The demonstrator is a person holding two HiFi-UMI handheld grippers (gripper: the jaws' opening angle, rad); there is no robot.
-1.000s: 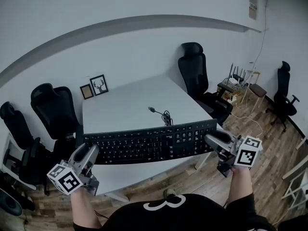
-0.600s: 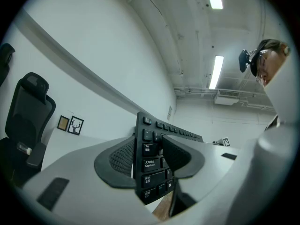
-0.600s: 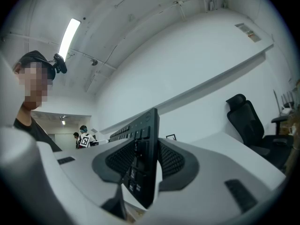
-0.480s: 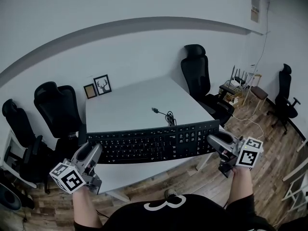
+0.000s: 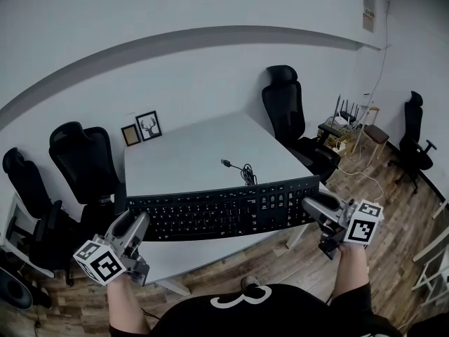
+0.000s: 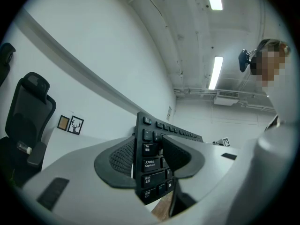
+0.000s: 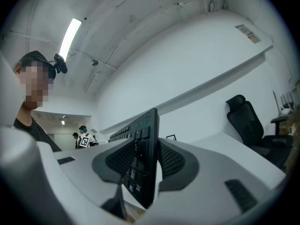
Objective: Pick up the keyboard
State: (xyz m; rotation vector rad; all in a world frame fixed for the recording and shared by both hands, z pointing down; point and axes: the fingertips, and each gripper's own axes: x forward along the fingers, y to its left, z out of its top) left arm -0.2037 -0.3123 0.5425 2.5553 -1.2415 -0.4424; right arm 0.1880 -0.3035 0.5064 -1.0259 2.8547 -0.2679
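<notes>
A long black keyboard (image 5: 221,210) hangs level above the front edge of the white table (image 5: 182,160), its cable (image 5: 242,170) trailing back onto the tabletop. My left gripper (image 5: 137,221) is shut on the keyboard's left end; in the left gripper view the dark pads (image 6: 121,161) clamp the keyboard (image 6: 152,161) edge-on. My right gripper (image 5: 312,203) is shut on the right end, and in the right gripper view its pads (image 7: 171,162) press both faces of the keyboard (image 7: 143,153).
Black office chairs stand around the table: two at the left (image 5: 81,163), one at the back right (image 5: 287,111), another far right (image 5: 414,128). Two small picture frames (image 5: 140,127) lean on the wall at the table's back. A stool and small rack (image 5: 344,128) sit on the wooden floor.
</notes>
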